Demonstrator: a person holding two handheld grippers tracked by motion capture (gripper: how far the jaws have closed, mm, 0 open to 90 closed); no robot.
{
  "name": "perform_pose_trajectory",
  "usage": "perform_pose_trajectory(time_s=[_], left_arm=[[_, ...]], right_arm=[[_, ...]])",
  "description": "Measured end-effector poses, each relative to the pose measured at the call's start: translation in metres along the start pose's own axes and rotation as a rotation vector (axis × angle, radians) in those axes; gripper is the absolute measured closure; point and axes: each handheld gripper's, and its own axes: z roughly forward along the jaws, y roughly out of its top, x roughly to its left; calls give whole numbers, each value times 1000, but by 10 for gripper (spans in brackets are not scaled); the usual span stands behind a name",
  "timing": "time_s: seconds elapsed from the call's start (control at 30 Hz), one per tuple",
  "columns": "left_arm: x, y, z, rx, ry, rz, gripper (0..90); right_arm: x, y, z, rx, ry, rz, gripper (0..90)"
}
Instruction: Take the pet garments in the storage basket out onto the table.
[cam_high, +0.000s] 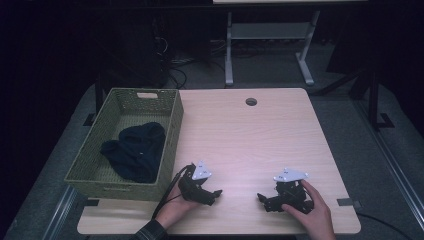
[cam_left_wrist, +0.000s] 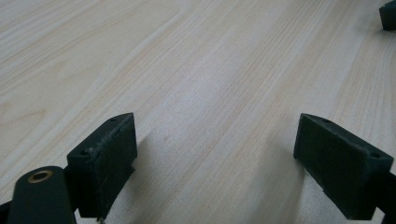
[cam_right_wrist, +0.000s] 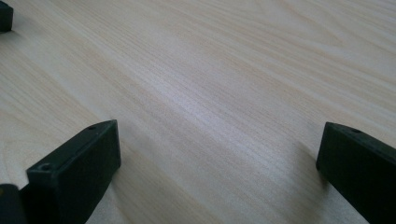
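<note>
My left gripper rests on the light wooden table near its front edge, held by a hand, pointing right. Its jaws stand wide apart in the left gripper view, open, with only bare wood between them. To the right, my right gripper lies on the table under the other hand and points left toward the first. Its jaws are also spread, open, nothing between them. A dark blue cloth lies crumpled in a green woven basket at the table's left side.
The basket takes up the table's left side, close to my left gripper. A round cable hole sits near the far edge. Beyond the table stands a grey desk frame on a dark floor.
</note>
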Motion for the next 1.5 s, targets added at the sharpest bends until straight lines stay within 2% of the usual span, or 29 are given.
perform_pose_trajectory(time_s=[0.33,0.77,0.87,1.2,1.5], left_arm=[[-1,1,1,1,6,-8,127],[-2,9,0,46,-5,-5,131],[-2,12,-2,32,-8,-11,134],[-3,18,-4,45,-29,-18,139],[-1,25,-9,34,-42,-26,139]], right_arm=[[0,0,0,1,0,0,0],[0,0,0,1,1,0,0],[0,0,0,1,0,1,0],[0,0,0,1,2,0,0],[0,0,0,1,2,0,0]])
